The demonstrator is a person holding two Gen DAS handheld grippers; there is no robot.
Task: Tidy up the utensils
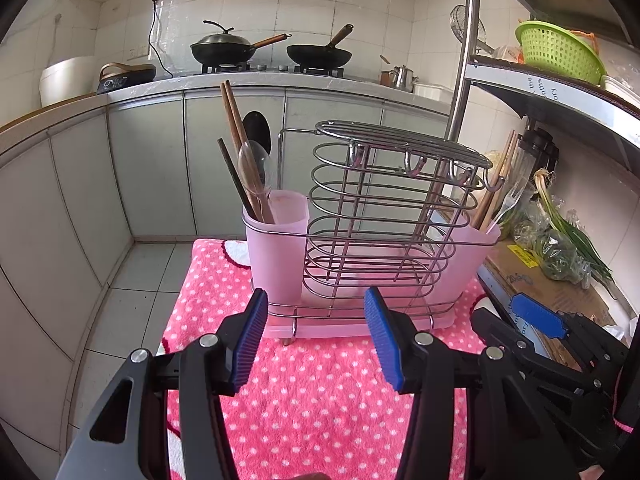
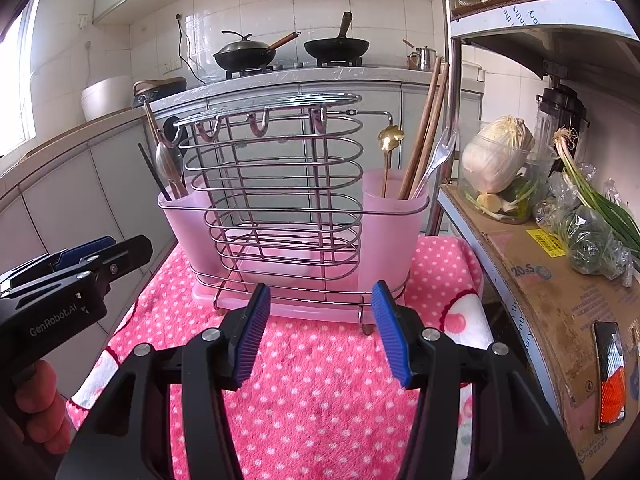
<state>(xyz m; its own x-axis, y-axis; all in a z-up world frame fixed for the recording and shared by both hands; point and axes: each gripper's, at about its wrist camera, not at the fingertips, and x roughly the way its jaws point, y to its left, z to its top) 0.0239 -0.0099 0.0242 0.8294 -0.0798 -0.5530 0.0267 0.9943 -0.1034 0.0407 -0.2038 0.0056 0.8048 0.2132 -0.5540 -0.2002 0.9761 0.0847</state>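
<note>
A wire utensil rack (image 1: 384, 216) (image 2: 280, 200) with a pink cup at each end stands on a pink dotted towel (image 1: 320, 392) (image 2: 320, 380). The left cup (image 1: 276, 240) (image 2: 180, 216) holds wooden chopsticks (image 1: 236, 140), a dark stick and a clear spoon (image 1: 252, 168). The right cup (image 2: 392, 224) (image 1: 476, 248) holds chopsticks (image 2: 424, 136), a gold spoon (image 2: 390, 140) and a clear fork (image 2: 440, 152). My left gripper (image 1: 316, 304) and right gripper (image 2: 318, 300) are open and empty, just in front of the rack.
A metal shelf on the right holds cardboard (image 2: 560, 280), cabbage (image 2: 500, 156), green onions (image 2: 600, 208) and a green basket (image 1: 560, 52). Behind are cabinets and a counter with two woks (image 1: 224, 46) (image 1: 320, 54). Tiled floor lies to the left of the towel.
</note>
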